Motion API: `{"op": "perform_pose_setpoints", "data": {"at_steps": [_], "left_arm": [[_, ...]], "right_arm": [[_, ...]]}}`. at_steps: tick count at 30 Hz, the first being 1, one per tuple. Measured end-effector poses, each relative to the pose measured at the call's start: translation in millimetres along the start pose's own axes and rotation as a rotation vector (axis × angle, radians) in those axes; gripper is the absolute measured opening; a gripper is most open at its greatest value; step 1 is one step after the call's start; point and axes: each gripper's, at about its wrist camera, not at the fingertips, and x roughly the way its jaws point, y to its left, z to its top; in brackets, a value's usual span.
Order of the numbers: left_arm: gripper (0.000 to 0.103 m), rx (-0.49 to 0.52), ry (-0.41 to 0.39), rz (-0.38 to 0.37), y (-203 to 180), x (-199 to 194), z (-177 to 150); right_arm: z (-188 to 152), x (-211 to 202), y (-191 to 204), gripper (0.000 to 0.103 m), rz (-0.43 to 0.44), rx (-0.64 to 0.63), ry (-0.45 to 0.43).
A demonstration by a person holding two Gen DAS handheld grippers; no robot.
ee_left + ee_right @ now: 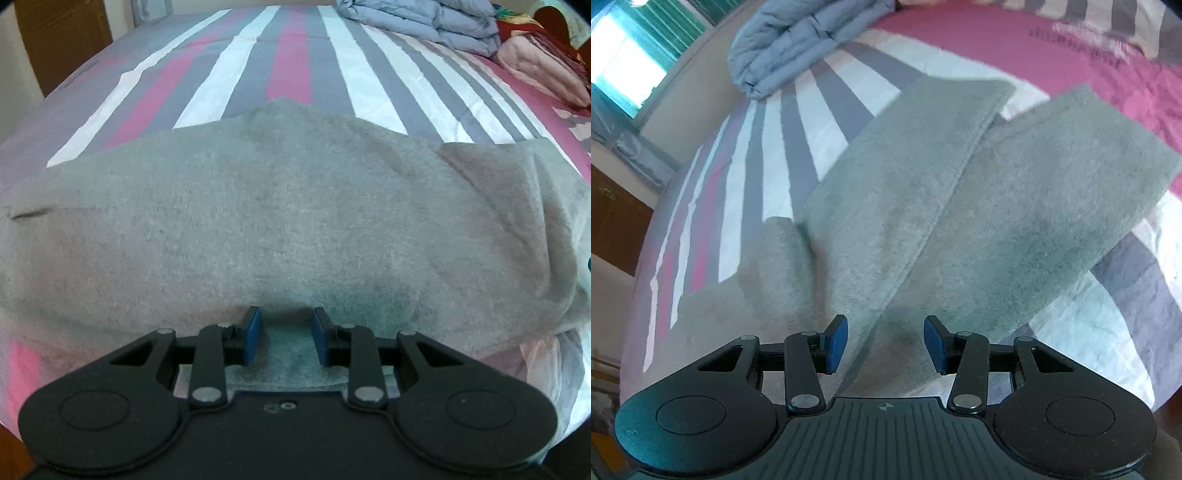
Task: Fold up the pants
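Left gripper: blue pads stand a little apart with grey fabric of the pants bunched between them; whether they actually pinch the cloth I cannot tell. Right gripper: jaws apart, nothing clamped, cloth lying beneath the gap.

Pants lie on the striped bed sheet, directly ahead of and under both grippers. In the left view the cloth runs crosswise, its long axis left to right. In the right view two legs fan away up and to the right, one overlapping the other. Both hands sit at the near edge; neither is clearly nearer. Folded blue quilt sits well beyond.
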Motion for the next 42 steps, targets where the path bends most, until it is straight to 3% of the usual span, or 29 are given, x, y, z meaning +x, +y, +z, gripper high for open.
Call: {"op": "perform_pose_setpoints", "data": {"at_steps": [9, 17, 19, 21, 26, 30, 32, 35, 36, 38, 40, 42], "left_arm": [[0.020, 0.016, 0.010, 0.015, -1.5, 1.9, -0.5], [0.020, 0.042, 0.001, 0.043, -8.4, 3.8, -2.3], [0.020, 0.047, -0.002, 0.047, -9.3, 3.3, -3.0], [0.020, 0.049, -0.002, 0.046, -9.1, 3.3, -2.8], [0.020, 0.046, 0.000, 0.031, -6.2, 3.1, -2.2], [0.020, 0.048, -0.003, 0.021, -4.4, 3.2, -2.5], [0.020, 0.056, -0.009, 0.025, -5.4, 3.5, -3.4], [0.020, 0.062, -0.011, 0.026, -5.6, 3.0, -3.8], [0.020, 0.058, -0.010, 0.024, -5.3, 2.7, -4.2], [0.020, 0.051, -0.006, 0.021, -4.7, 3.1, -3.6], [0.020, 0.052, -0.006, 0.026, -5.3, 3.2, -3.4], [0.020, 0.056, -0.007, 0.030, -6.1, 2.9, -3.5]], "right_arm": [[28.5, 28.3, -17.3, 0.046, 0.018, 0.086, 0.016], [56.4, 44.9, -28.6, 0.045, 0.007, 0.221, -0.085], [58.9, 45.4, -28.9, 0.008, 0.008, 0.216, -0.086], [58.6, 39.6, -30.8, 0.008, 0.022, 0.224, -0.104], [48.0, -11.8, -12.7, 0.008, 0.040, 0.066, -0.256], [15.4, -72.2, -2.6, 0.008, 0.027, -0.066, -0.377], [0.2, -65.9, -10.3, 0.008, -0.028, -0.072, -0.342], [-6.3, -16.1, -39.6, 0.008, -0.131, -0.004, -0.116], [-7.2, -9.8, -47.6, 0.008, -0.122, 0.026, -0.086], [-5.7, -17.4, -57.1, 0.012, -0.060, 0.087, -0.115], [0.9, -28.7, -66.0, 0.042, -0.001, 0.156, -0.131], [9.0, -38.7, -72.4, 0.045, 0.018, 0.163, -0.167]]}}
